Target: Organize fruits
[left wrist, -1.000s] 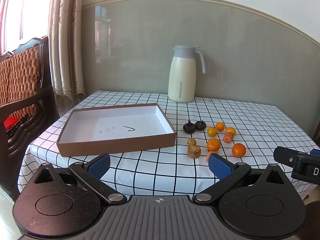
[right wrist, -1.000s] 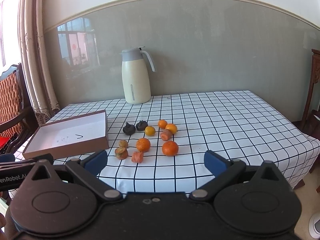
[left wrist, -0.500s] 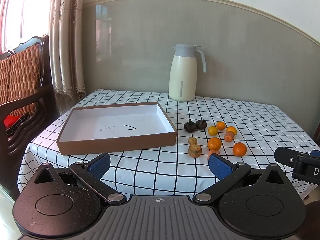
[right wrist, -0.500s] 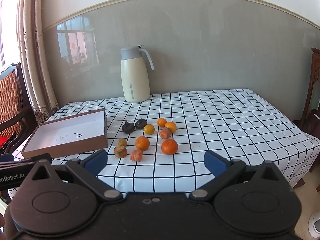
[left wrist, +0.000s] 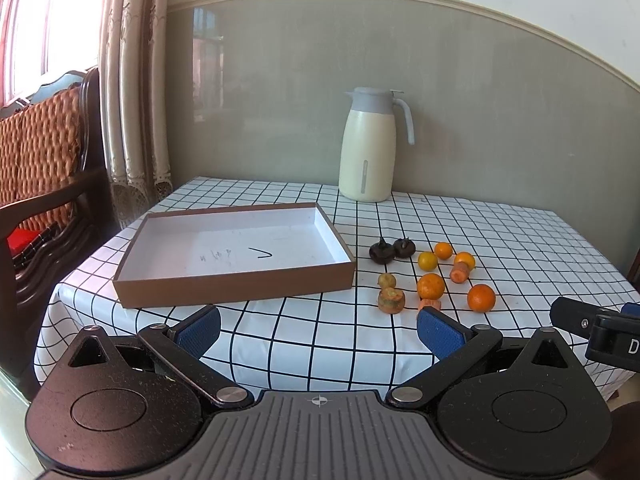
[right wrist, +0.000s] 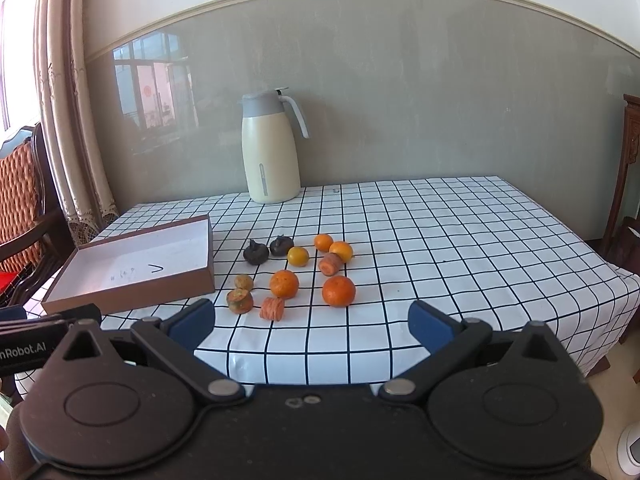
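Several small fruits lie loose on the checked tablecloth: oranges such as one at the front right, two dark round fruits, and cut carrot-like pieces. A brown box with a white inside sits empty to their left. My left gripper is open and empty, short of the table's front edge. My right gripper is open and empty, in front of the fruits.
A cream thermos jug stands at the back of the table by the wall. A wooden chair with an orange cushion is at the left. Curtains hang behind it.
Both grippers have drifted slightly; the table and fruits sit a little lower and closer in both views. Nothing was grasped or moved.
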### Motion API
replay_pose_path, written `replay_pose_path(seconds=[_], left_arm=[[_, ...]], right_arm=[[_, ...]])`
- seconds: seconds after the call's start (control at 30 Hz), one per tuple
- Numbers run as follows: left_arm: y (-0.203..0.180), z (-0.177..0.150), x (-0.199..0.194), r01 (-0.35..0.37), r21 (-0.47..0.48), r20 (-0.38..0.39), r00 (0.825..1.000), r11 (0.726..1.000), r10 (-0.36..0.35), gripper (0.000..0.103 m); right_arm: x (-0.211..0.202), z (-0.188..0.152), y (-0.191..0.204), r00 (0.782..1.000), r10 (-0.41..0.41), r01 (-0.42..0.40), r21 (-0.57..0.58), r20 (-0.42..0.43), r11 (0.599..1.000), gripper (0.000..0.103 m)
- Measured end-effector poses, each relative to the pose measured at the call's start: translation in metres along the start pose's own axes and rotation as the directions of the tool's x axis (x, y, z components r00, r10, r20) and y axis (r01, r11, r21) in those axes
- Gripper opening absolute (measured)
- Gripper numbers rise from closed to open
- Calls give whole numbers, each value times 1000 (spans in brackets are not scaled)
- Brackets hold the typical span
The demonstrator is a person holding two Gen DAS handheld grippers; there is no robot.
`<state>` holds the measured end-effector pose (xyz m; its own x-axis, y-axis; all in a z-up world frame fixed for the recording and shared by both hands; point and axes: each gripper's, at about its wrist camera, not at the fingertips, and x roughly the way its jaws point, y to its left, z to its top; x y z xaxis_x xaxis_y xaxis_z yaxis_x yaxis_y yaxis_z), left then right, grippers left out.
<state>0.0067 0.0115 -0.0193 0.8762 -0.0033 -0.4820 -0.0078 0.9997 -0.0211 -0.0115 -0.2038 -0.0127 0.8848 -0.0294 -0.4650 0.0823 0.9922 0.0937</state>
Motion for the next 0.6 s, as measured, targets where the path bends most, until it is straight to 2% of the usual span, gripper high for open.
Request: replay_pose_path(seconds=[0.6], left_arm=[[-10, -17, 28, 24, 37, -43, 999, 999, -22, 103]], right_arm=[[19, -14, -14, 1000, 28, -28, 22, -13, 999, 97]])
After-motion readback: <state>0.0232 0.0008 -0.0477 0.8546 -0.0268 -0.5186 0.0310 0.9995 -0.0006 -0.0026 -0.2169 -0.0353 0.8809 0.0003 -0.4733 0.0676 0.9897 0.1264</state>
